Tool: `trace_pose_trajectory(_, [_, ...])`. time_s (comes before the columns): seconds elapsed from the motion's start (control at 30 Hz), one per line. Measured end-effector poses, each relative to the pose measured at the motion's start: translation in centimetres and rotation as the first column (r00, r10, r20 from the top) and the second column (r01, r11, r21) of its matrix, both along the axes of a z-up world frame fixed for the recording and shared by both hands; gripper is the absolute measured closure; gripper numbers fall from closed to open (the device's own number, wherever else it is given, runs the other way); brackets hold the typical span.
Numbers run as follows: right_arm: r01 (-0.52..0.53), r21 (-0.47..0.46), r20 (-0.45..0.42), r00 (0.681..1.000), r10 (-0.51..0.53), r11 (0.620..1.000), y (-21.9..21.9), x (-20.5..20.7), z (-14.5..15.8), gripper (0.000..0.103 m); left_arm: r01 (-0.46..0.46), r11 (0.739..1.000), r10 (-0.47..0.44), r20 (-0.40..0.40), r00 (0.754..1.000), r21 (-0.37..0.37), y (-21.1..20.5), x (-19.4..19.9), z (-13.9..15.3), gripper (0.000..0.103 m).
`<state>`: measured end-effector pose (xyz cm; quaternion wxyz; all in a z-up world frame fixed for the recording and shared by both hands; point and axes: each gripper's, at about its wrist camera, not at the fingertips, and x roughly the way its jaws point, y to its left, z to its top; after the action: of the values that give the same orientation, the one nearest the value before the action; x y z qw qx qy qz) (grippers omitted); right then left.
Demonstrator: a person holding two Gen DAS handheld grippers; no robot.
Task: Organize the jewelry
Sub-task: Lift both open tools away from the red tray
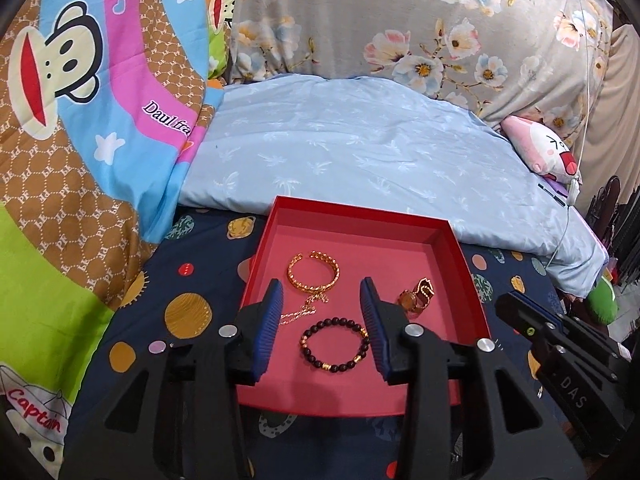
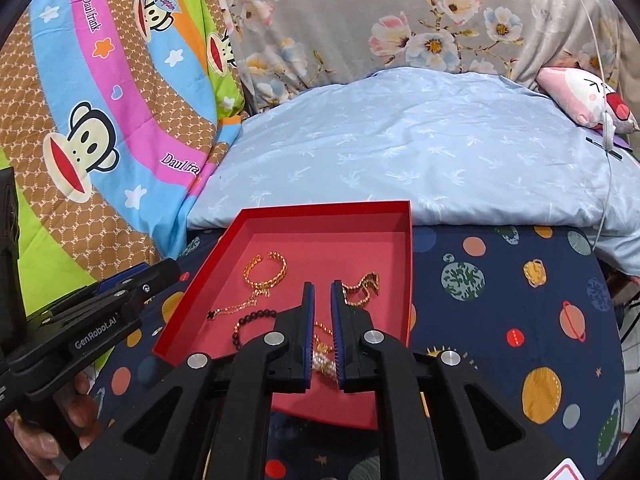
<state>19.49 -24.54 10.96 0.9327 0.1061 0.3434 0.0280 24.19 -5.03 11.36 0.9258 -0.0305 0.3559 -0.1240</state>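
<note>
A red tray lies on the dark planet-print sheet and holds jewelry. In the left wrist view I see a gold bangle, a thin gold chain, a dark bead bracelet and a gold watch. My left gripper is open over the tray, its fingers either side of the bead bracelet. In the right wrist view my right gripper is nearly closed above the tray, with a pearl and gold piece between its fingers. The bangle and watch lie beyond.
A light blue pillow lies behind the tray. A cartoon monkey blanket is piled at the left. A floral cover stands at the back. A pink plush and a white cable are at the right.
</note>
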Motion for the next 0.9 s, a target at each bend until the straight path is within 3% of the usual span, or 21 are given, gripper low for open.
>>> trace_pose_trajectory(0.63, [0.004, 0.067, -0.101, 0.995, 0.003, 0.998, 1.6, -12.9, -3.6, 0.094, -0.005, 1.0, 0.004, -0.137, 0.991, -0.003, 3.5, -10.7, -4.5, 0.064])
trace_pose_trajectory(0.9, [0.007, 0.076, -0.184, 0.983, 0.007, 0.997, 2.0, -17.1, -7.1, 0.094, -0.011, 1.0, 0.017, -0.19, 0.982, 0.029, 4.7, -14.8, -7.5, 0.05])
